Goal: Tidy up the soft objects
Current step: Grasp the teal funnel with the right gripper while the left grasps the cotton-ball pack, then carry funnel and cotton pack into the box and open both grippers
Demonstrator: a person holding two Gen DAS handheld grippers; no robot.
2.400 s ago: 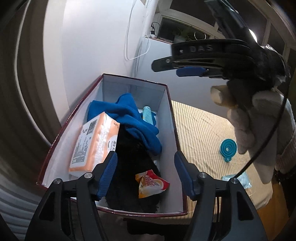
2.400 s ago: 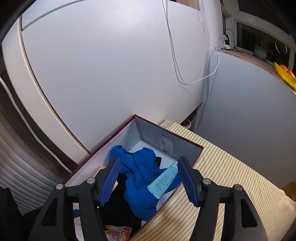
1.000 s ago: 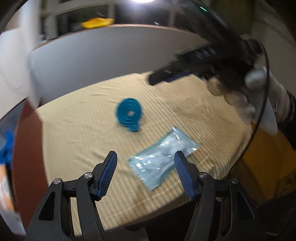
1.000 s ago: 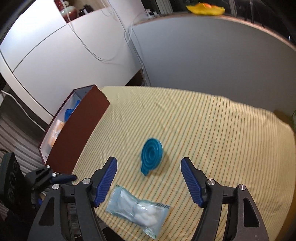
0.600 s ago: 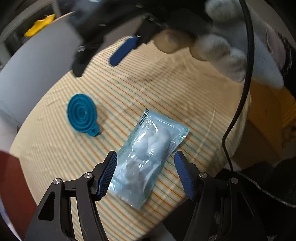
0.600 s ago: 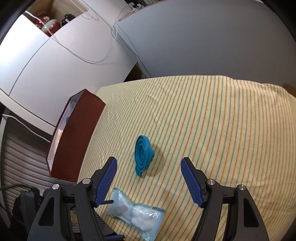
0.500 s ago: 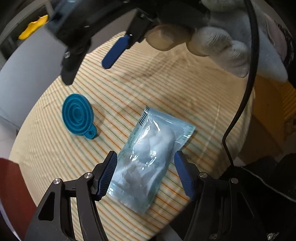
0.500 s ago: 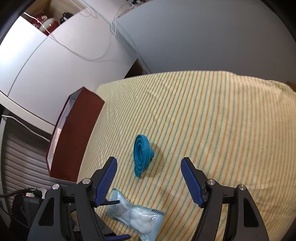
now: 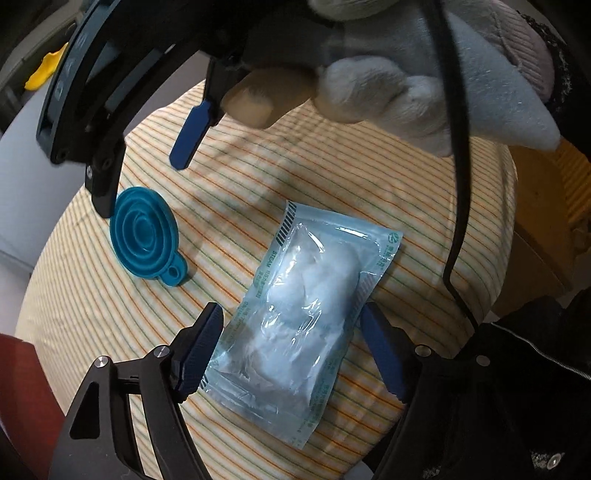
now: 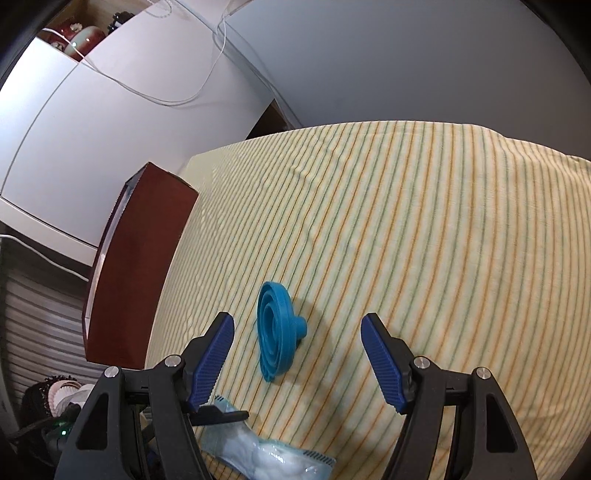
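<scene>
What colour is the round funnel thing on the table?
The funnel is teal blue all over. It shows best in the left wrist view, lying on the striped cloth.

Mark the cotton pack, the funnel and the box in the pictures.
cotton pack [image 9: 306, 295], left wrist view, on the white cotton showing through the clear film.
funnel [image 10: 275, 328], right wrist view, on its ringed inner cone.
box [image 10: 136, 280], right wrist view, on its dark red outer wall.

A yellow striped tablecloth [image 10: 424, 229] fills most of the right wrist frame, with white cabinet panels [image 10: 122, 122] and a loose white cable [image 10: 173, 99] at upper left, a grey wall [image 10: 424, 59] at upper right, and red jars [image 10: 83, 35] on a top-left shelf.
</scene>
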